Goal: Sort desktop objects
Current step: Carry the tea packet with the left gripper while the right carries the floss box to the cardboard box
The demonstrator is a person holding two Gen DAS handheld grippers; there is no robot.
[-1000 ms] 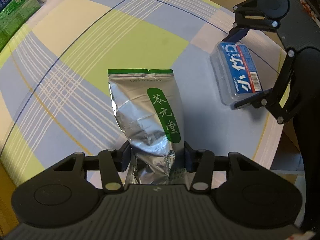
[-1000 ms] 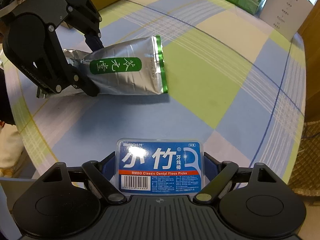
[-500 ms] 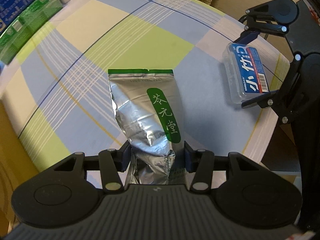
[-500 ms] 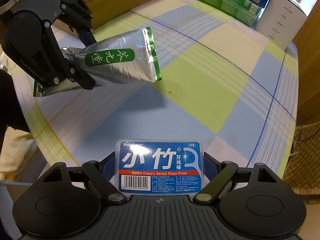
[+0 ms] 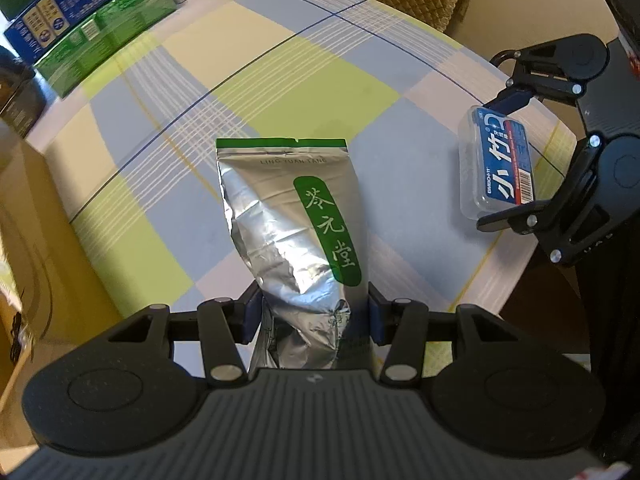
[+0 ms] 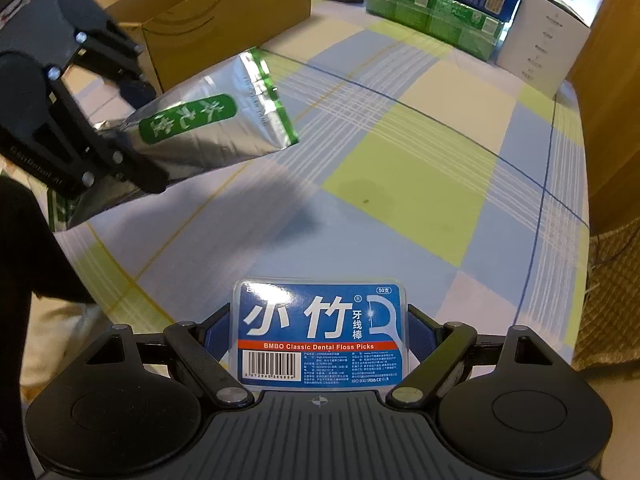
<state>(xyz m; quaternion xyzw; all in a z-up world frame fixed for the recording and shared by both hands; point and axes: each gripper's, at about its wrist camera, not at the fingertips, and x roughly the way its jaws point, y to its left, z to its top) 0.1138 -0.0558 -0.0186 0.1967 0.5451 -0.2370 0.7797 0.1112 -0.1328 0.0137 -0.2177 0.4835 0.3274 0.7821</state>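
Left gripper (image 5: 312, 316) clamped on the lower end of a silver foil pouch (image 5: 292, 216), both blue pads pressed into crumpled foil, jaws only as far apart as the pouch is wide. Pouch carried clear of the table (image 5: 280, 64), green sealed strip pointing forward and away from the gripper, green oval label with 3 white characters facing up. Seen from the right wrist view, left gripper (image 6: 120, 128) near the table's left edge, pouch (image 6: 208, 136) tilted with its far end angled up, shadow thrown on the checked cloth below.

Right gripper (image 6: 320, 344) closed on a small clear plastic box of floss picks (image 6: 320, 336), 1 blue pad against each short side, blue label and barcode facing up (print reads "BMBO Classic Dental Floss Picks"). Box held over the near edge of the table. From the left wrist view, right gripper (image 5: 516, 156) at the table's right edge, same box (image 5: 496, 164) pinched between its 2 black fingers, just above the cloth.

Cardboard box (image 6: 224, 16) open at the far left corner. Stacked green and blue cartons (image 6: 440, 4) along the far edge, white box (image 6: 548, 40) beside them.
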